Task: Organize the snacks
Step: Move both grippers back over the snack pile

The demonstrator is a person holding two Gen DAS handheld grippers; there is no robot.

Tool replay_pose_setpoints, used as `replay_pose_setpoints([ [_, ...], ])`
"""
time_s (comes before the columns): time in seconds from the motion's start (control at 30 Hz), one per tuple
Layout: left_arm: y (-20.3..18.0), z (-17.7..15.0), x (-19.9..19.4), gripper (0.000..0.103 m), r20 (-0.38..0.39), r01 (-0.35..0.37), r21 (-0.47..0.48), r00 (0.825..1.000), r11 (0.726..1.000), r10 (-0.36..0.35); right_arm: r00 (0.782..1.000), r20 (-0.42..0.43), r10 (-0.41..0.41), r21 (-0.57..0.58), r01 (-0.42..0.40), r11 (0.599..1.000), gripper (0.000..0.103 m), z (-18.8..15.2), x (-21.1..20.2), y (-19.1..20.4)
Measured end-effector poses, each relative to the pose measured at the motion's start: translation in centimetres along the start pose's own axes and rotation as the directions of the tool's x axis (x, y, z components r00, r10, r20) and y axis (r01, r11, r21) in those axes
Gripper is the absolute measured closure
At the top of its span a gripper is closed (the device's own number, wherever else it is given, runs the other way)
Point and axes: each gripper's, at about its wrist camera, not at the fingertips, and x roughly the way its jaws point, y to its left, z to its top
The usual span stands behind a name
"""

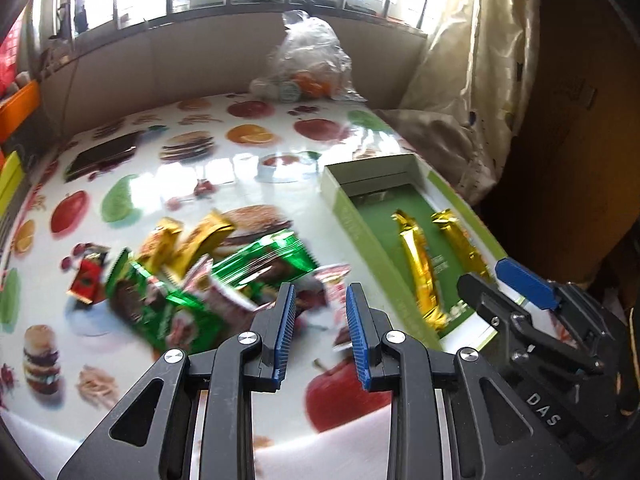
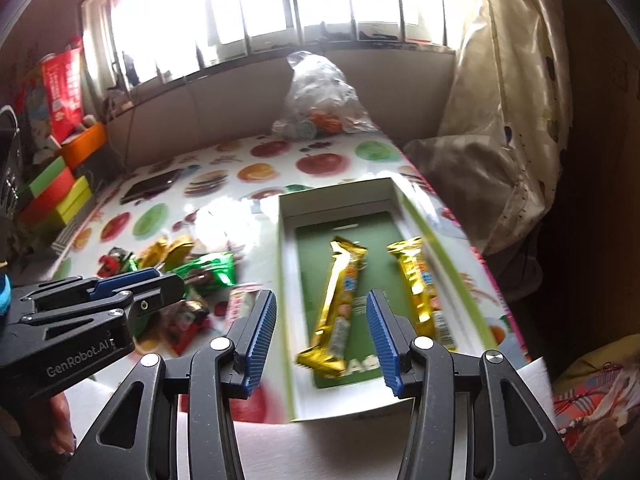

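Note:
A shallow box with a green floor sits at the table's right side, and two gold bars lie inside it. My right gripper hovers open above the box's near end, holding nothing. Left of the box lies a loose pile of snacks: green packs, gold packs, a small red pack and a pink-white packet. My left gripper hangs above the pile's near edge, its jaws a narrow gap apart and empty. Each gripper shows in the other's view.
The table wears a glossy fruit-and-burger print. A clear plastic bag of items stands at the far edge, and a dark flat object lies far left. Coloured boxes are stacked beyond the left edge, and a curtain hangs at the right.

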Motion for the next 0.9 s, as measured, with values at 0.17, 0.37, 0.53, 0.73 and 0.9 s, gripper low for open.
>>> replay_pose_setpoints([
  [0.17, 2.4, -1.7, -1.3, 0.076, 0.014, 0.000, -0.036, 1.000, 0.999, 0.000, 0.999, -0.002, 0.038, -0.015, -0.038, 0.999, 0.056, -0.6, -0.1, 1.8],
  [0.37, 6.5, -3.7, -1.5, 0.076, -0.003, -0.051, -0.082, 0.999, 0.995, 0.051, 0.997, -0.010, 0.071, -0.028, -0.072, 0.997, 0.052, -1.1, 0.3, 3.7],
  [0.53, 10.0, -4.9, -1.2, 0.076, -0.012, -0.076, -0.166, 0.997, 0.983, 0.075, 0.996, -0.044, 0.079, -0.048, -0.081, 0.996, 0.051, -1.6, 1.7, 4.9],
  [0.73, 12.3, -5.7, -1.0, 0.076, -0.006, -0.073, -0.212, 0.997, 0.975, 0.073, 0.996, -0.078, 0.042, -0.113, -0.050, 0.992, 0.051, -1.5, 3.5, 6.7],
  [0.9, 13.6, -6.2, -0.7, 0.075, -0.011, -0.071, -0.228, 0.997, 0.971, 0.071, 0.994, -0.106, 0.022, -0.146, -0.037, 0.989, 0.051, -1.4, 5.4, 7.8],
])
